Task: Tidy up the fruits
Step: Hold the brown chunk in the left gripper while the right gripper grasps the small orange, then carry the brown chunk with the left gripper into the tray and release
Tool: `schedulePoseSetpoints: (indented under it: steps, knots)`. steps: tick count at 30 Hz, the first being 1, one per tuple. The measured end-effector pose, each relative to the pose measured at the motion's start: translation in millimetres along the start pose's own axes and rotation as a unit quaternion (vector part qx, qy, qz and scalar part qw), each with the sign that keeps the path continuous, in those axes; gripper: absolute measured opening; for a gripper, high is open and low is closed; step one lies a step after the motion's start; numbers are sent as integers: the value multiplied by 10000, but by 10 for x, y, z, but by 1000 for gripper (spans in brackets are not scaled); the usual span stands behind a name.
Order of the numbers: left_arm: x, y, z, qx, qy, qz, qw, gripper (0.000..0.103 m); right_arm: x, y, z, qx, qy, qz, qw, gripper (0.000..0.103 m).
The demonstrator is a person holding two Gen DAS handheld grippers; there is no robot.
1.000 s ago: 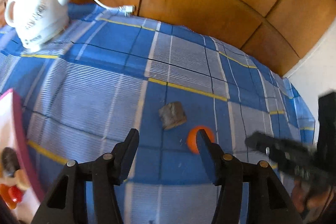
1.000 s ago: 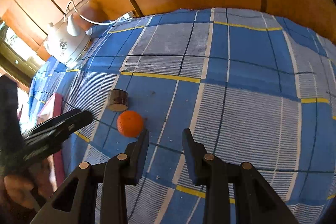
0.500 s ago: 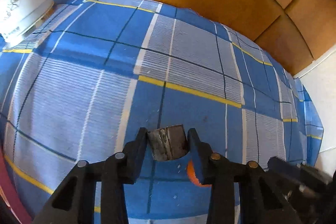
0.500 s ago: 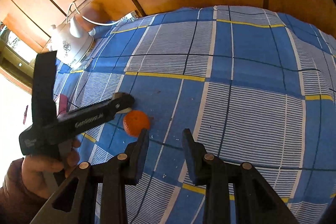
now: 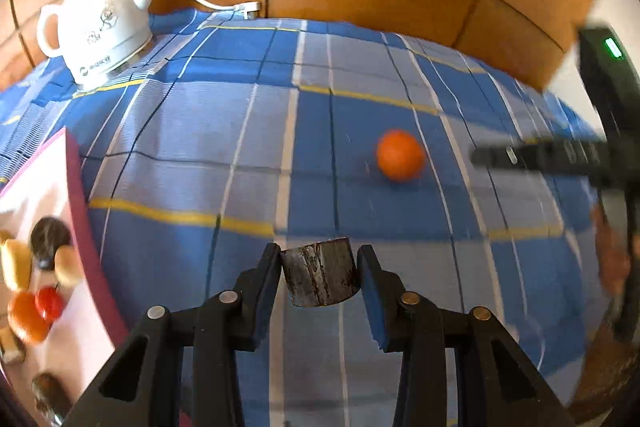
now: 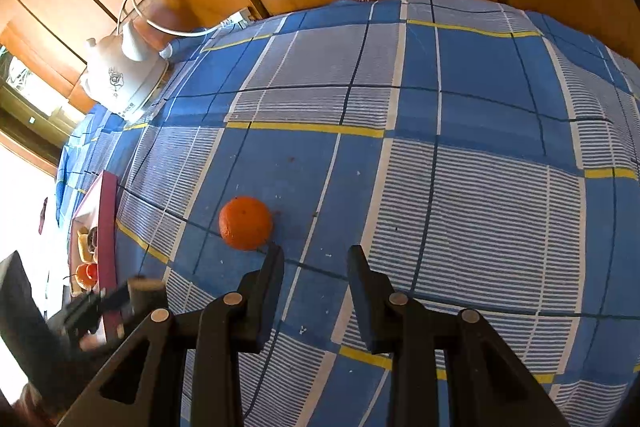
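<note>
My left gripper [image 5: 319, 250] is shut on a dark brown cylindrical chunk [image 5: 320, 279] and holds it above the blue checked cloth. An orange [image 5: 400, 155] lies on the cloth beyond it to the right. In the right wrist view the same orange [image 6: 246, 223] sits just left of my right gripper [image 6: 315, 251], whose jaws stand slightly apart with nothing between them. The left gripper [image 6: 132, 293] shows blurred at the lower left there, beside the pink tray [image 6: 107, 227].
The pink-rimmed tray [image 5: 76, 187] at the left holds several small fruits. A white kettle [image 5: 100, 31] with its cable stands at the back left against wooden panelling. A hand holds the right gripper [image 5: 520, 157] at the right edge.
My left gripper closed on the dark chunk, lifted it off the cloth and swung left toward the tray. The orange and the right gripper stayed where they were.
</note>
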State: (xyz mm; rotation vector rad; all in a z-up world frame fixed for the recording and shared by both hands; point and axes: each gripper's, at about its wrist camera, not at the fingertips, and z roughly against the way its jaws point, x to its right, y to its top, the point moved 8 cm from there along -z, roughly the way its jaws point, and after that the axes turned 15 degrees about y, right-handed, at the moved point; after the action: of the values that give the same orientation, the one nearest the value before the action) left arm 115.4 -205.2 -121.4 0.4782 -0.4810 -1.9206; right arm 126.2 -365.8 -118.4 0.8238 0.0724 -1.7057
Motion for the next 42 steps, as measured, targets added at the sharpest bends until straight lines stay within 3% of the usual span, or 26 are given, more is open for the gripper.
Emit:
schedulePoseSetpoints:
  steps: [6,10,12,14,19,23,25,30,33,38,42]
  knots:
    - [91,-223,26,165,66,-273,9995,39,-125,-55,-90,-110,135,167,9997,33]
    - [54,-225,5,101,-93,-99,9999,39,-311,-43,-163,-233,197,472,9984,37]
    - [42,-214,-3,78,-150,-26,9999,39,-383,-6,-204,-256,143,618,9977,41]
    - [47,-216,1,79,-160,-5,9998,39,-426,53,-257,-269,73,703,9971,52]
    - [37,-216,-2,68,-210,57,9997,39,-553,194,-500,-419,-107,984,9942,57]
    - [39,-216,-8,73,-217,65,9997,40,-518,183,-742,-756,-391,1146,9898,55]
    - [40,-216,-9,70,-224,68,9997,40,-480,134,-810,-910,-534,1195,9872,40]
    - [24,-222,-16,71,-264,115,9996,40,-546,21,-621,-774,-534,1500,9842,39]
    - [28,-217,-20,92,-255,112,9996,40,-577,-157,-492,-946,-389,1646,9810,39]
    - [39,-207,8,88,-151,79,9998,39,-451,-443,-501,-1239,-158,1390,9824,39]
    - [38,-207,103,149,-137,58,9998,39,-392,-408,-488,-1109,61,1126,9874,39]
